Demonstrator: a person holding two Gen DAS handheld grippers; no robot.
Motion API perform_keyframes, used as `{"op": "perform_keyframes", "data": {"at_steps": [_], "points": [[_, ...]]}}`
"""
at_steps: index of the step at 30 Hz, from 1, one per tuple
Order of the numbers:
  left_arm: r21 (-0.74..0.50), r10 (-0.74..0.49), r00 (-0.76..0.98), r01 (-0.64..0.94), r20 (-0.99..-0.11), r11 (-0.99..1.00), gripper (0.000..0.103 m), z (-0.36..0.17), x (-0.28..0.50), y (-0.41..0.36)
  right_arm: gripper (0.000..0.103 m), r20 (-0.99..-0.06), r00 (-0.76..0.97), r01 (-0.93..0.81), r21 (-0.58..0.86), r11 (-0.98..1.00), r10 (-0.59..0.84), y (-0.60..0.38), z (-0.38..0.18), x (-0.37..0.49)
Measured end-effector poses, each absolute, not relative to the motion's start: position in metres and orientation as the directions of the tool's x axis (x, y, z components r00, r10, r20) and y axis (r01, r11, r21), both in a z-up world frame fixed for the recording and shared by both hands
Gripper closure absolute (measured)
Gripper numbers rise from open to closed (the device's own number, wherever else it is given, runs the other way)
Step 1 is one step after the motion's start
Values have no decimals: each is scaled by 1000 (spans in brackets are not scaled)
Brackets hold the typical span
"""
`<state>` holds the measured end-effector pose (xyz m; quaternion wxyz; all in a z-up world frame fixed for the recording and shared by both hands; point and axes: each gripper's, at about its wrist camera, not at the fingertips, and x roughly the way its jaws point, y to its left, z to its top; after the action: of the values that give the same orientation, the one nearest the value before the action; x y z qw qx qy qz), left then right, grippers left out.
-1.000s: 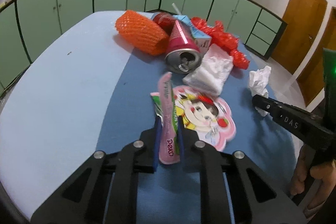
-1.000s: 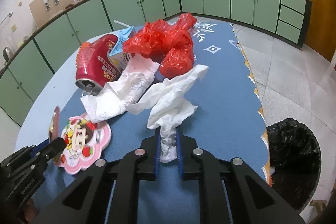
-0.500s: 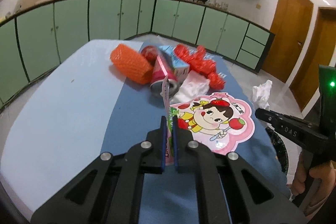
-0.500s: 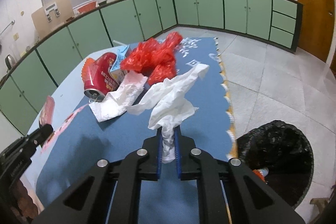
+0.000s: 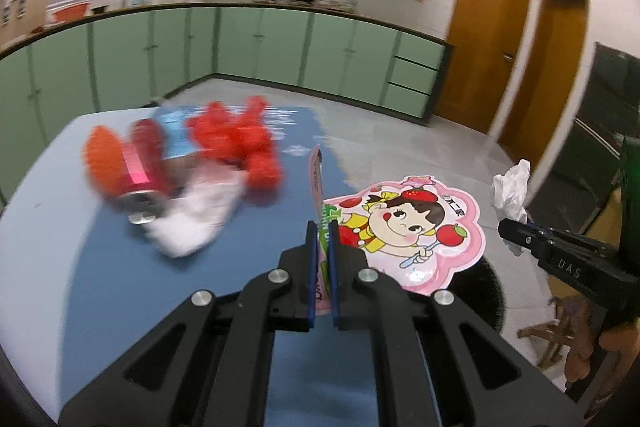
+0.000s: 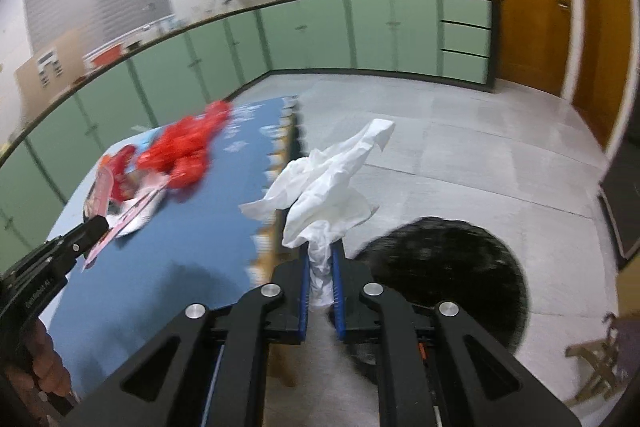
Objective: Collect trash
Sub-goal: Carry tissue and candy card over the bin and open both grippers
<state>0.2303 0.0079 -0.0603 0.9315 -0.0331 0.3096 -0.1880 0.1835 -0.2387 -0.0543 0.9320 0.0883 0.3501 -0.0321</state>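
Observation:
My left gripper point(image 5: 322, 239) is shut on a pink candy wrapper point(image 5: 416, 227) with a cartoon girl, held up in the air past the table's right edge. My right gripper point(image 6: 321, 259) is shut on a crumpled white tissue point(image 6: 328, 179) and holds it beyond the table edge, near a black-lined trash bin point(image 6: 444, 279) on the floor. The right gripper and tissue point(image 5: 512, 187) also show at the right of the left wrist view. The left gripper with the wrapper point(image 6: 120, 223) shows at the left of the right wrist view.
On the blue table point(image 5: 100, 259) lie a red can point(image 5: 140, 175), an orange foam net point(image 5: 100, 159), a red plastic bag point(image 5: 240, 139), a blue carton point(image 5: 174, 135) and a white tissue point(image 5: 196, 219). Green cabinets line the walls. A wooden stool point(image 6: 596, 367) stands by the bin.
Both grippers have lifted and swung right, off the table toward the bin, carrying the wrapper and the tissue. The rest of the trash stays on the table.

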Motion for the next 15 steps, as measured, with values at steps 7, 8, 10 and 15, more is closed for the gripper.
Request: {"op": "perform_keyframes", "data": {"at_steps": [7, 8, 10, 15], "points": [[-178, -454, 684, 436, -572, 882, 98, -66, 237, -79, 93, -682, 725, 254, 139, 957, -94, -314, -71, 161], [-173, -459, 678, 447, -574, 878, 98, -67, 239, -92, 93, -684, 722, 263, 138, 955, -100, -321, -74, 160], [-158, -460, 675, 460, -577, 874, 98, -71, 241, -113, 93, -686, 718, 281, 135, 950, -115, -335, -79, 157], [-123, -431, 687, 450, -585, 885, 98, -82, 247, -146, 93, -678, 724, 294, 136, 946, -127, -353, -90, 152]]}}
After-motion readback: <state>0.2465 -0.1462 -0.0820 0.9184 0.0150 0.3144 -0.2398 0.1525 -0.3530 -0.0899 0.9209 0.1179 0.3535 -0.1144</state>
